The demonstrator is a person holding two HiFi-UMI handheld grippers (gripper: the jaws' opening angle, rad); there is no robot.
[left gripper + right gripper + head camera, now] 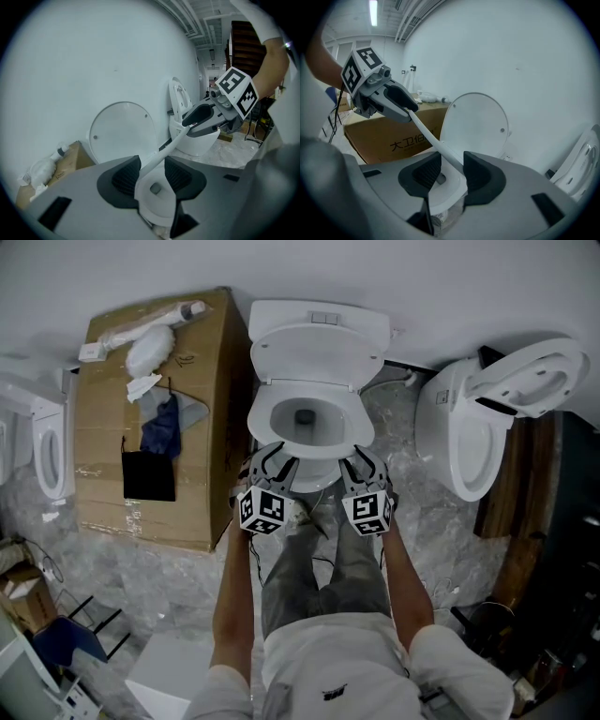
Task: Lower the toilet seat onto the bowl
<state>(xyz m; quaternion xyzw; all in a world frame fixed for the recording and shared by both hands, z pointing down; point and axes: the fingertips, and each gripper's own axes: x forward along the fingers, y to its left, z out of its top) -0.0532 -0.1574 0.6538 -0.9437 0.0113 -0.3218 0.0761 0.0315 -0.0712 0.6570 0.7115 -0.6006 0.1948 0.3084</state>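
A white toilet stands against the wall with its lid [319, 351] upright. The toilet seat [352, 420] lies low over the bowl [305, 432]. My left gripper [272, 458] is at the seat's front left and my right gripper [362, 463] at its front right. In the left gripper view the seat's thin rim [174, 142] runs between the pads of the left gripper [152, 165], with a gap beside it. In the right gripper view the rim [427, 135] passes between the right gripper's [451, 165] pads in the same loose way. Both grippers are open around the rim.
A large cardboard box [103, 437] with bags and a dark cloth on it stands left of the toilet. A second toilet [487, 418] with a raised lid sits to the right, beside a wooden panel [525, 484]. Another white fixture [47, 451] is at the left edge. The person's legs stand before the bowl.
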